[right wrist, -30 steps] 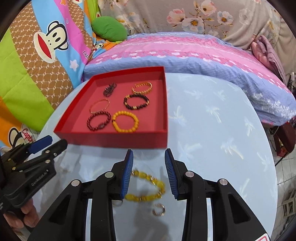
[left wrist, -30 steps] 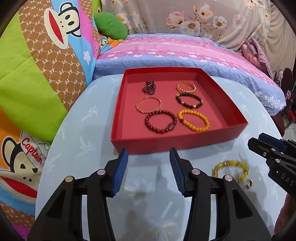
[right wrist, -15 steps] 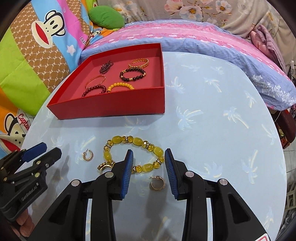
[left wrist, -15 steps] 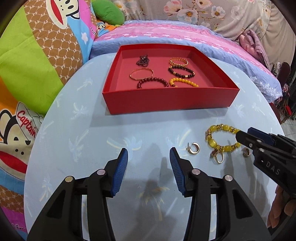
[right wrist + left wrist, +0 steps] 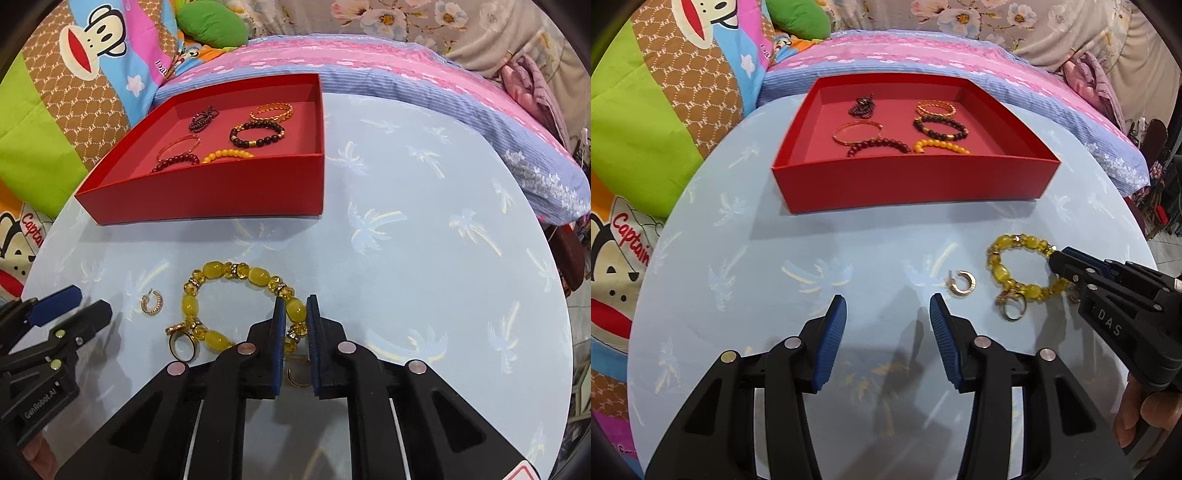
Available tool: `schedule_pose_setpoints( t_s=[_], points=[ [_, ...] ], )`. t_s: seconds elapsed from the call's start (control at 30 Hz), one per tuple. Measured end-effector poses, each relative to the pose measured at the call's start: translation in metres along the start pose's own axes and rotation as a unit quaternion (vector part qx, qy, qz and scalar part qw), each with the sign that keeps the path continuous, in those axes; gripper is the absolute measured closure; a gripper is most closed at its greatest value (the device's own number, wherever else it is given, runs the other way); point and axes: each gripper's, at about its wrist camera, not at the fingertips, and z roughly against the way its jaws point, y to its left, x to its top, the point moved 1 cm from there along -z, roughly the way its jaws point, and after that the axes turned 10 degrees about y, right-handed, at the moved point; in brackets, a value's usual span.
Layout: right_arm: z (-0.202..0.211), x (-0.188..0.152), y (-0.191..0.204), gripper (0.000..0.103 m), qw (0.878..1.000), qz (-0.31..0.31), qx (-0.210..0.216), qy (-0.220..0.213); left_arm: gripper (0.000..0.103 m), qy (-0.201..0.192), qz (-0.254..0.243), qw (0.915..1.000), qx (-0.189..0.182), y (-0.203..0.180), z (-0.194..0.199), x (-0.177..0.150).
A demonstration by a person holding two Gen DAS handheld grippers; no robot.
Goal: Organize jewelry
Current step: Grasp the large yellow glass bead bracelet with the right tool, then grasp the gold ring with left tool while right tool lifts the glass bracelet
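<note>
The right gripper had its 2 blue pads pinched on a bead of the yellow beaded bracelet, which lay on the pale blue table directly ahead of it. Just left of the bracelet sat a gold hoop earring and a gold ring. The left gripper hung spread, nothing between its pads. Beyond both, the red tray held 6 bracelets.

Bracelet lies on table before tray, earring left.
</note>
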Motion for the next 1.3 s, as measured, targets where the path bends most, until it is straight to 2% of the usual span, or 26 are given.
schedule_pose_setpoints(
  t_s=[0.4,0.63,0.8,0.93,1.0,1.07,1.17,1.3],
  points=[
    [0.003,-0.007,-0.001,0.092,1.0,-0.012,0.012,0.006,0.057,0.018,-0.025,0.9979,-0.057,-0.039,-0.005,-0.002],
    [0.005,-0.006,-0.011,0.092,0.999,-0.024,0.025,0.012,0.056,0.017,-0.037,0.9979,-0.051,-0.053,-0.014,0.003],
    [0.005,-0.008,-0.012,0.092,0.999,-0.026,0.028,0.012,0.058,0.009,-0.053,0.9983,-0.023,-0.059,-0.017,0.005],
    [0.005,-0.01,-0.011,0.092,0.999,-0.022,0.027,0.011,0.065,0.002,-0.063,0.9979,-0.012,-0.057,-0.016,0.002],
    [0.005,-0.01,-0.01,0.092,0.999,-0.022,0.028,0.011,0.071,-0.002,-0.062,0.9981,-0.006,-0.055,-0.016,0.002],
    [0.005,-0.01,-0.01,0.092,0.999,-0.022,0.03,0.011,0.082,-0.004,-0.054,0.9985,-0.004,-0.05,-0.016,0.002],
    [0.005,-0.011,-0.009,0.092,0.999,-0.023,0.032,0.011,0.09,0.002,-0.044,0.999,-0.012,-0.041,-0.015,0.003],
    [0.005,-0.011,-0.009,0.092,0.999,-0.026,0.036,0.012,0.091,0.004,-0.033,0.9994,-0.01,-0.032,-0.013,0.0]
  ],
)
